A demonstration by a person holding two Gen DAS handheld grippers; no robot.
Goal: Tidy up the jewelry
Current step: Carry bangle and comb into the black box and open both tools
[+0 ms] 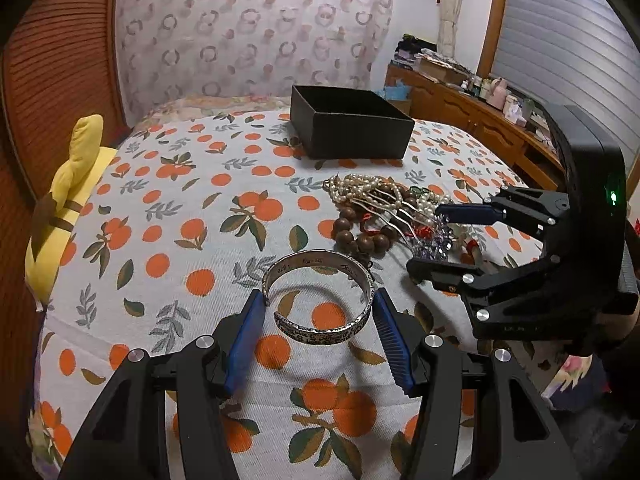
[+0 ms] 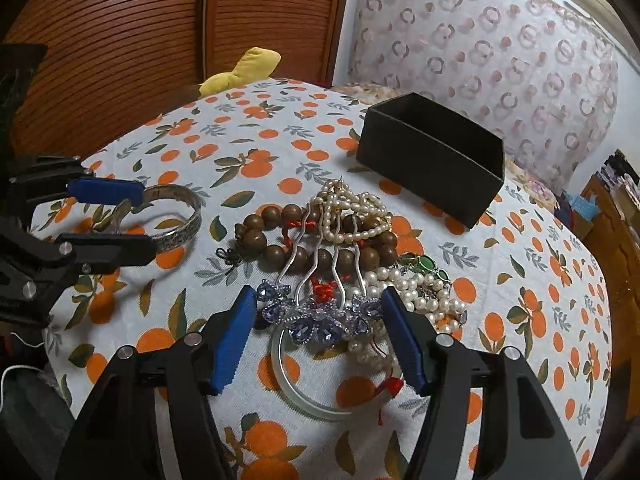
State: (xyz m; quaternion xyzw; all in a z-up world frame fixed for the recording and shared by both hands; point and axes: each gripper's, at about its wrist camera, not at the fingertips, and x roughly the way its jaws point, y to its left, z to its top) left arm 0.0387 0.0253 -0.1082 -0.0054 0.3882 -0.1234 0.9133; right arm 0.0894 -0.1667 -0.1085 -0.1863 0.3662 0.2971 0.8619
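Here, between my left gripper's (image 1: 320,300) blue ribbed pads, lies the silver cuff bangle (image 1: 320,296): an open metal band, stamped with a raised pattern outside and fine engraved marks inside, its gap turned toward the left pad. The jaws are spread and seem to meet the cuff's sides; whether they press it I cannot tell. It lies on the bedspread (image 1: 168,216), a soft knit printed with oranges and grey-green leaves.

My right gripper (image 2: 318,300) is also spread, flanking the jewelled head of a hair comb (image 2: 316,316), faceted lilac-blue stones over wavy silver prongs. The comb lies atop the heap just right of the cuff: round glossy brown wooden beads (image 2: 276,240) on red cord, cream pearl strands (image 2: 348,212), a green stone bracelet (image 2: 424,266) and a smooth pale bangle (image 2: 292,384).

Beyond the heap stands an open, matte black box (image 1: 352,128), square and straight-walled.
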